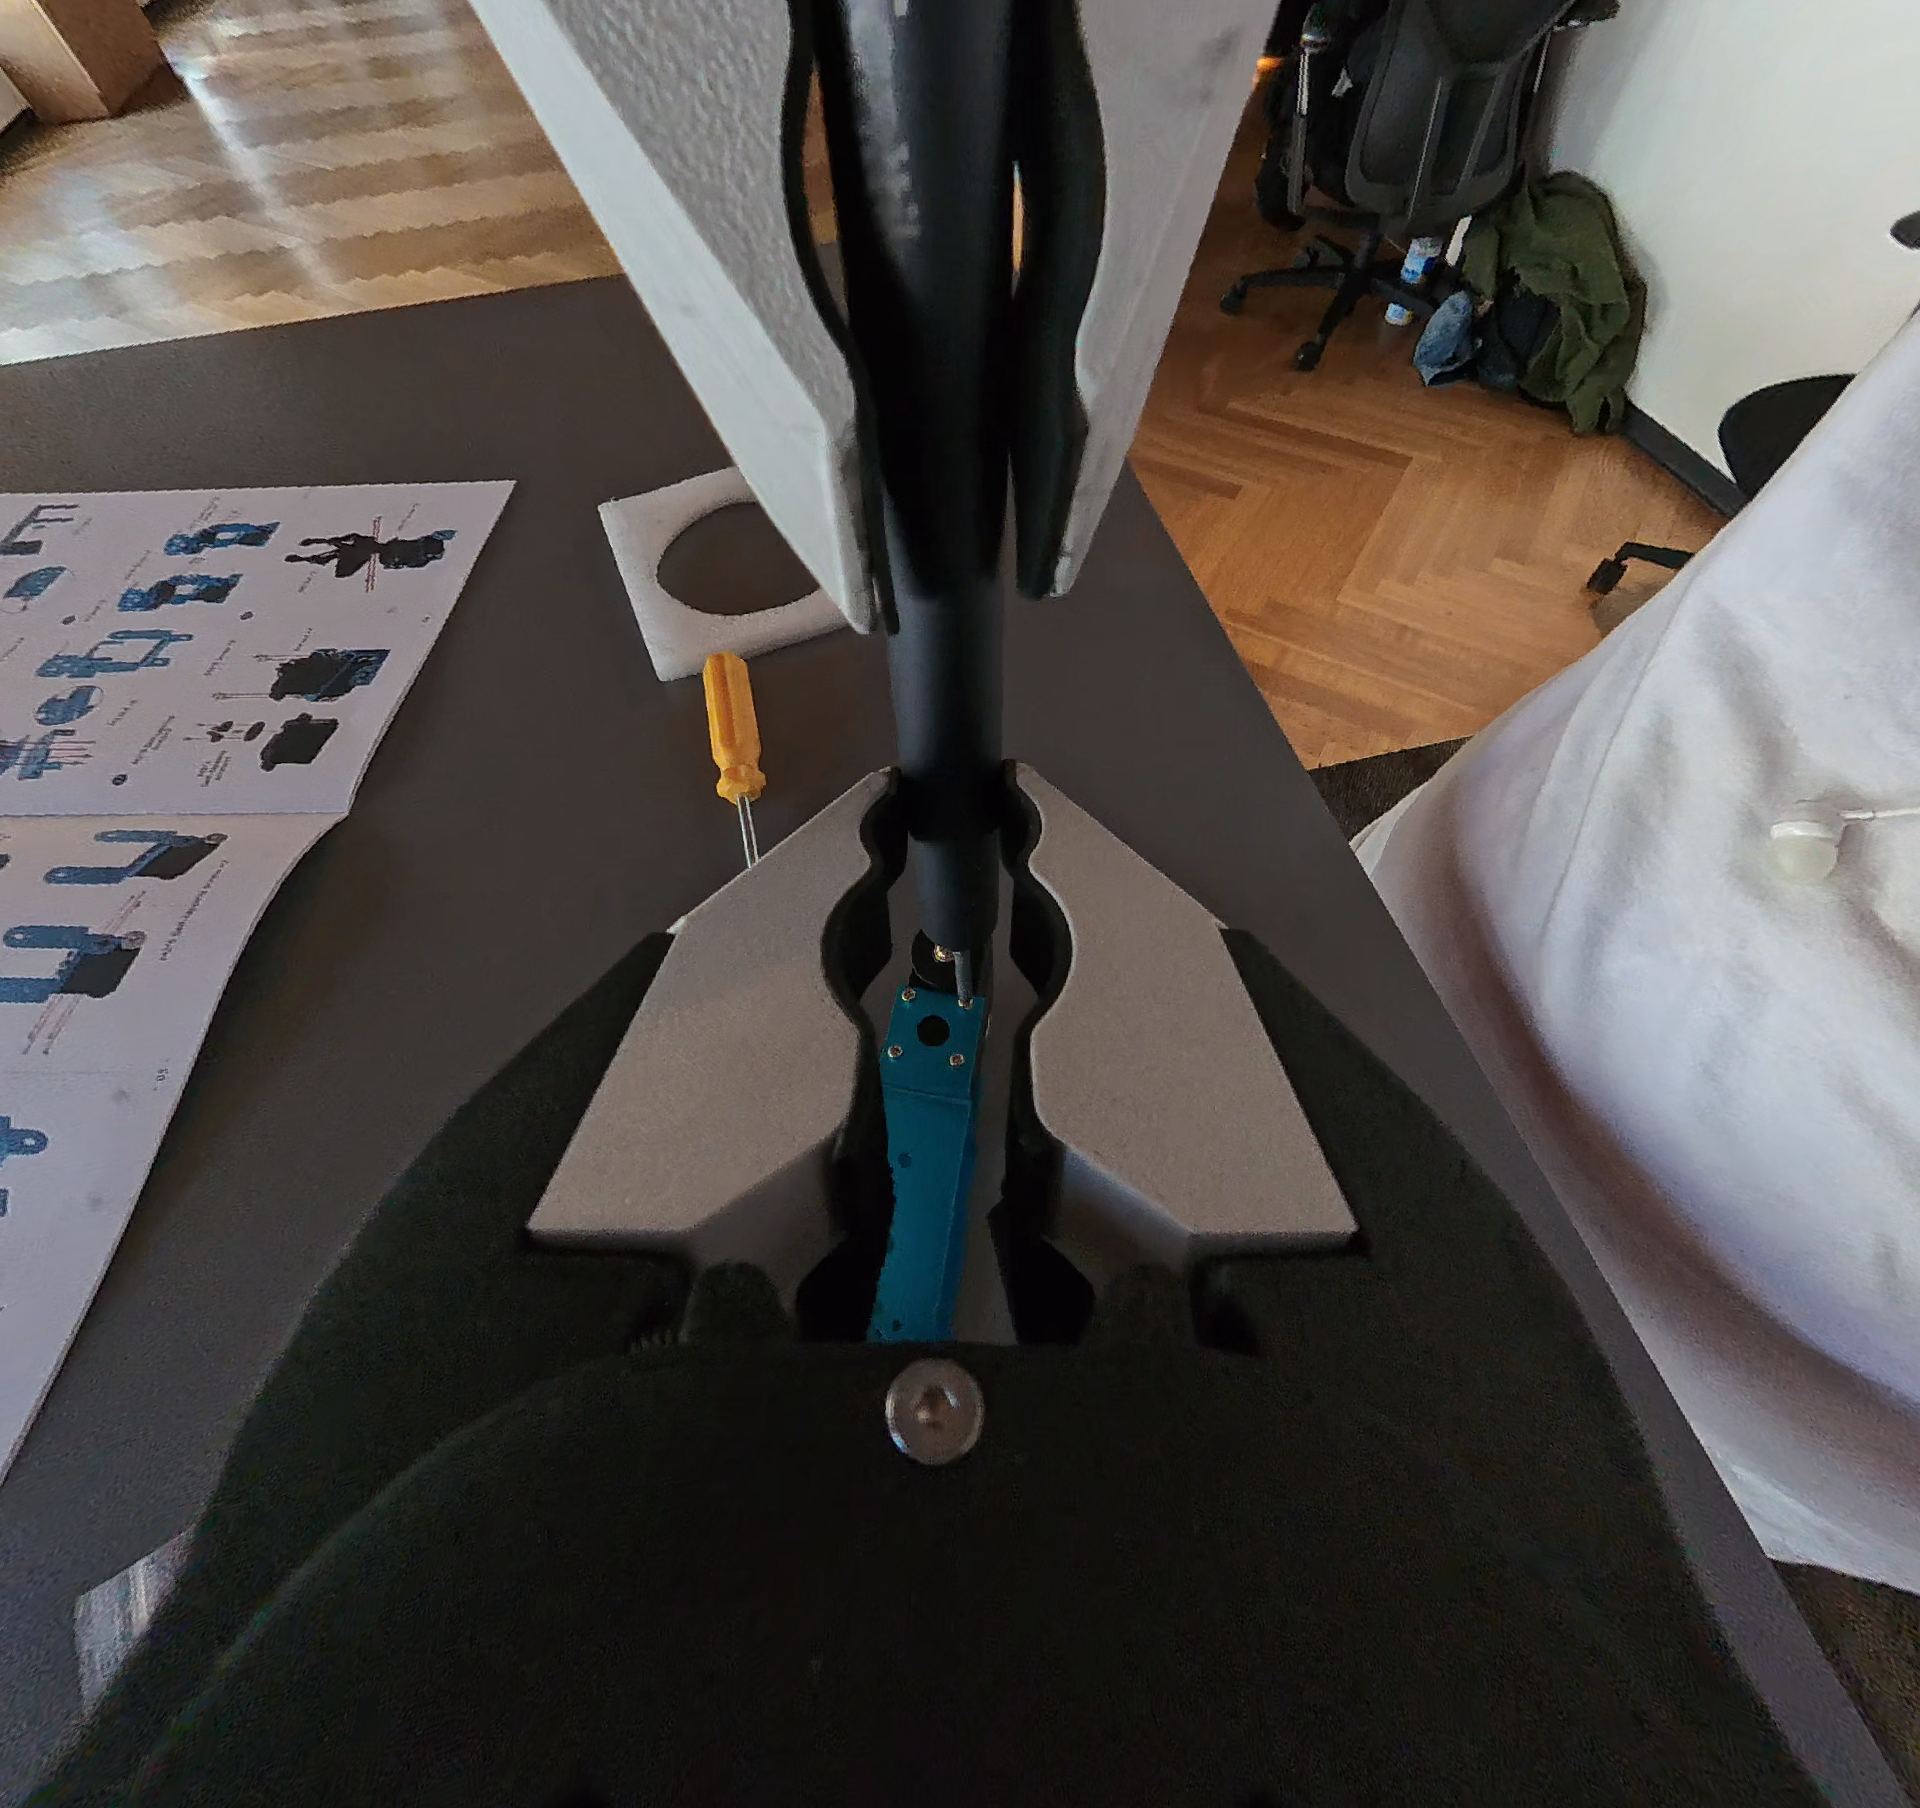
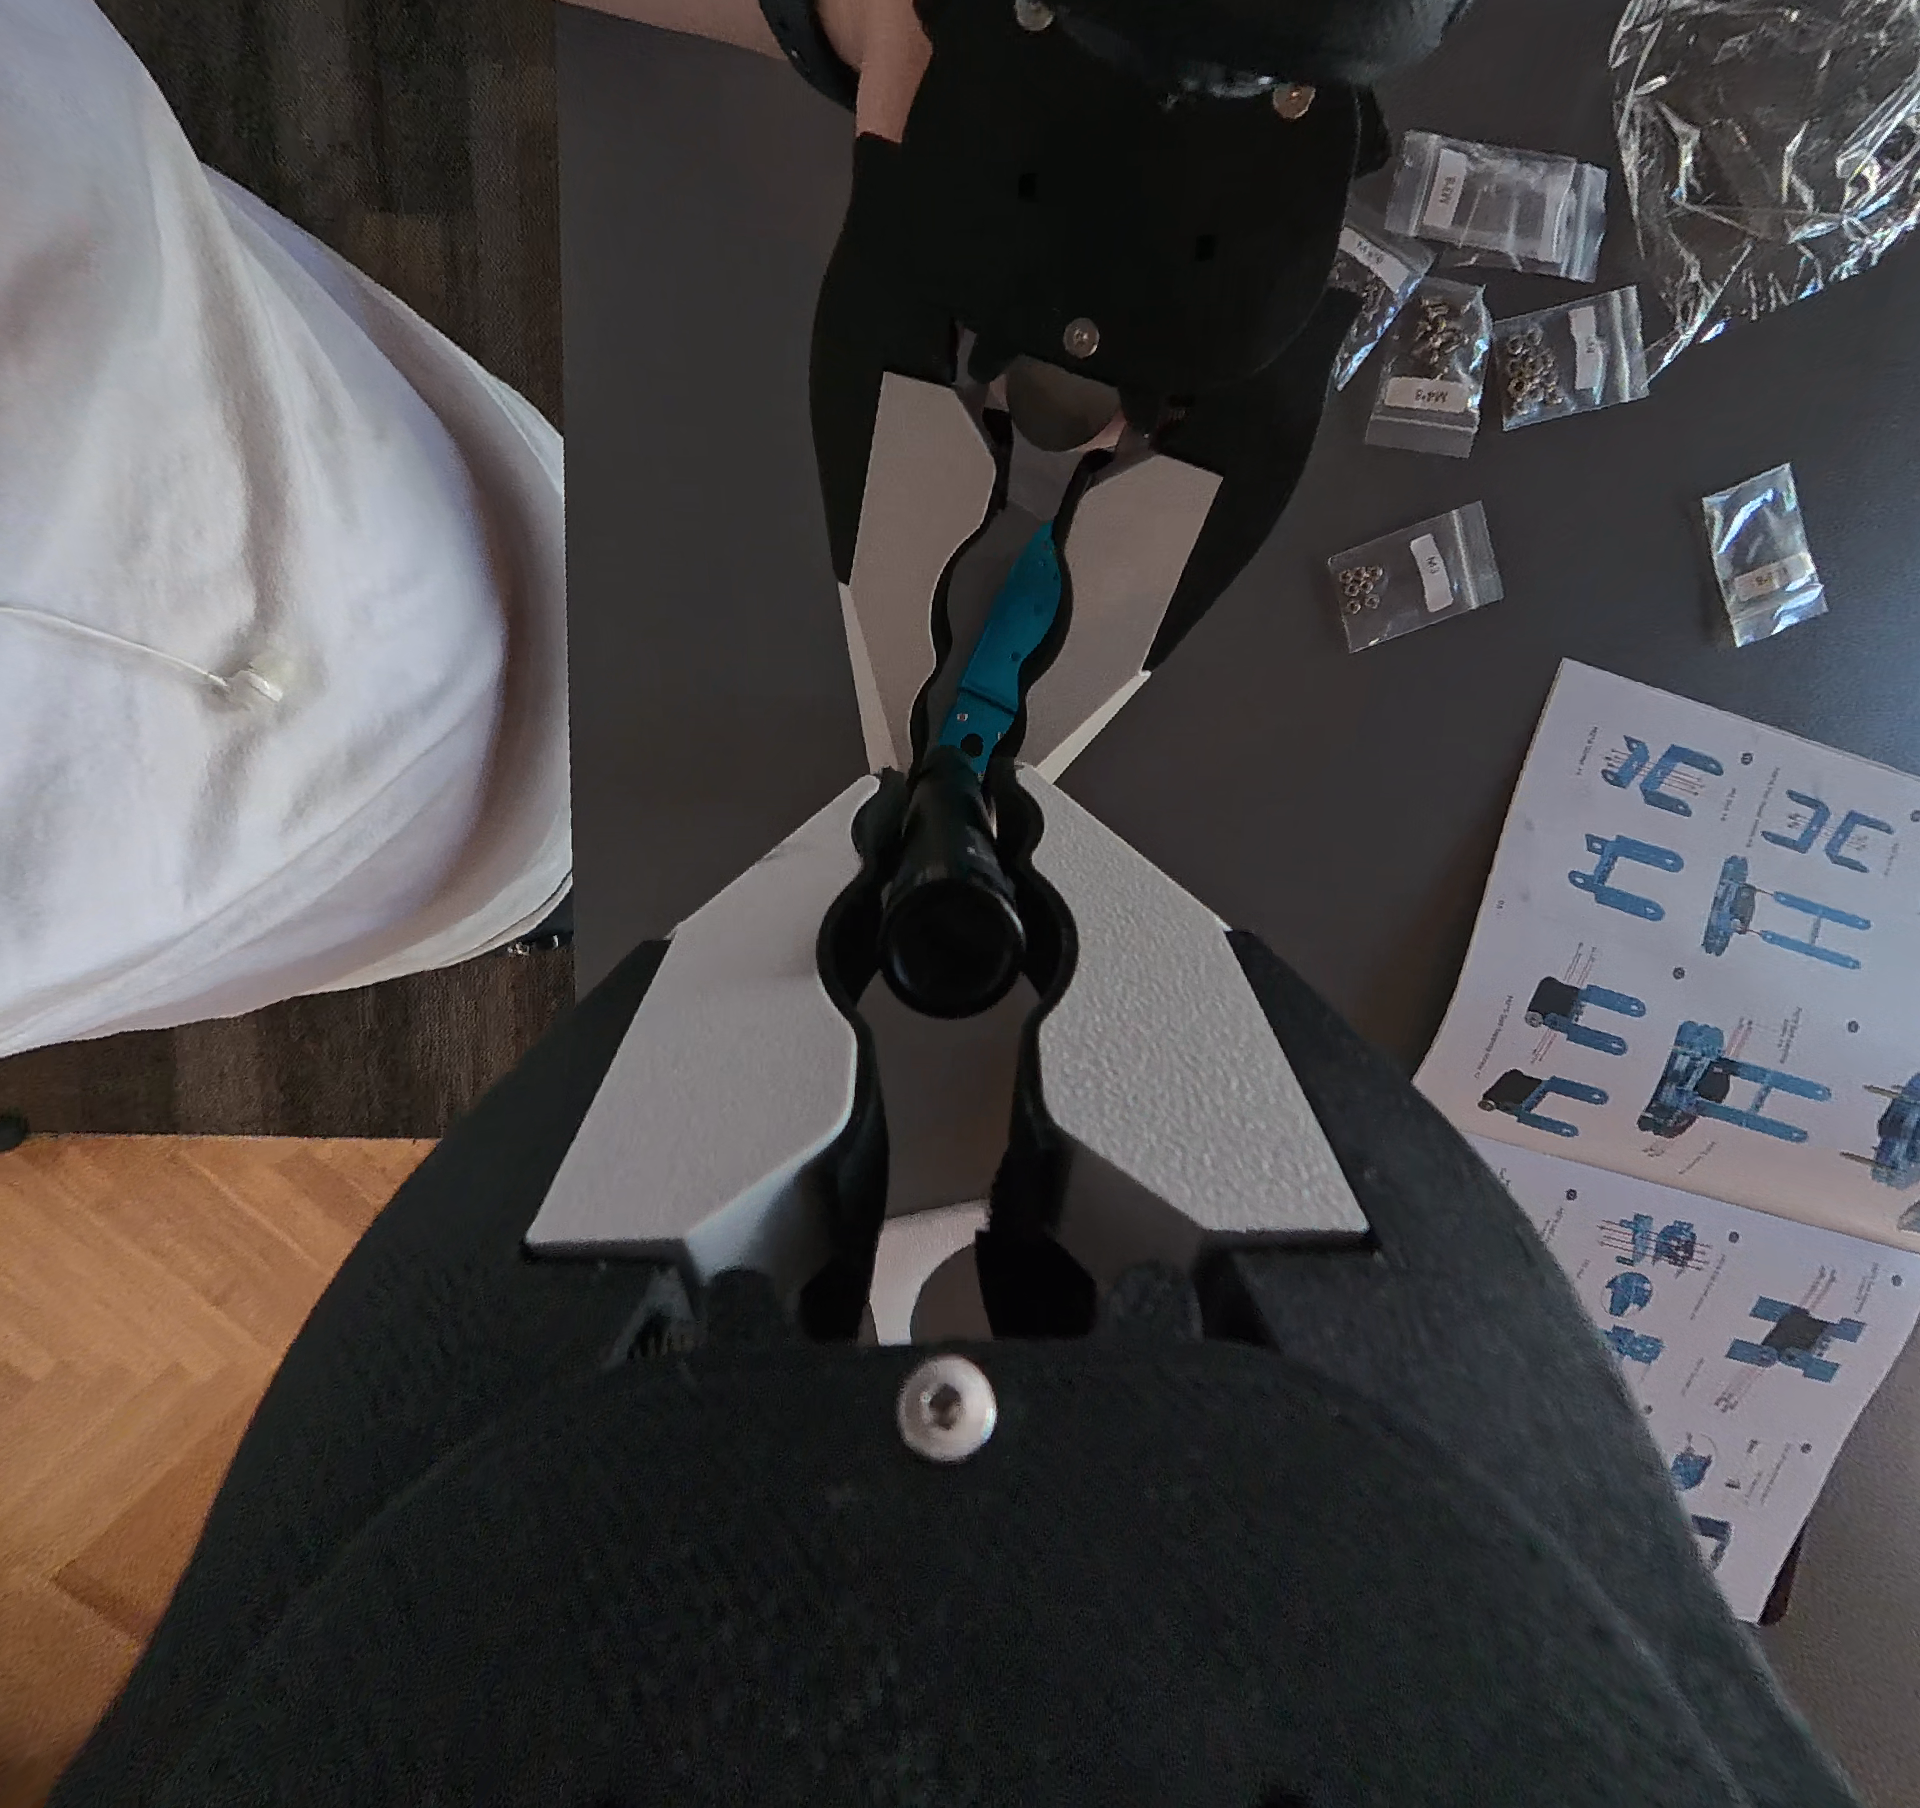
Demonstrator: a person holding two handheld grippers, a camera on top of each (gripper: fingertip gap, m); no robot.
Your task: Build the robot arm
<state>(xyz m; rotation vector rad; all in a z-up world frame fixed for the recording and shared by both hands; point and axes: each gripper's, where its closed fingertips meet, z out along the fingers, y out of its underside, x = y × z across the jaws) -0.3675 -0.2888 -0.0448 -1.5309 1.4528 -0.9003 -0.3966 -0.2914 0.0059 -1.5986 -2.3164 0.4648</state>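
In the left wrist view my left gripper (image 1: 953,782) is shut on a blue metal bracket (image 1: 925,1135) that lies along its fingers, its screw-studded end pointing forward. My right gripper (image 1: 956,600) comes in from above, shut on a black pen-shaped screwdriver (image 1: 940,511). The screwdriver's thin bit touches a small screw at the bracket's front end. In the right wrist view my right gripper (image 2: 953,782) grips the black screwdriver (image 2: 951,958), seen from its rear end. Beyond it, the left gripper (image 2: 966,740) holds the blue bracket (image 2: 1008,636) over the dark table (image 2: 707,511).
An orange-handled screwdriver (image 1: 730,719) and a white foam piece with a round hole (image 1: 717,574) lie on the table. Printed instruction sheets (image 2: 1714,979) lie at one side. Several small bags of screws (image 2: 1434,345) and crumpled clear plastic (image 2: 1766,96) lie nearby. A person in white (image 1: 1662,927) is at the table edge. Spacing between my two grippers at the tips: around 6 cm.
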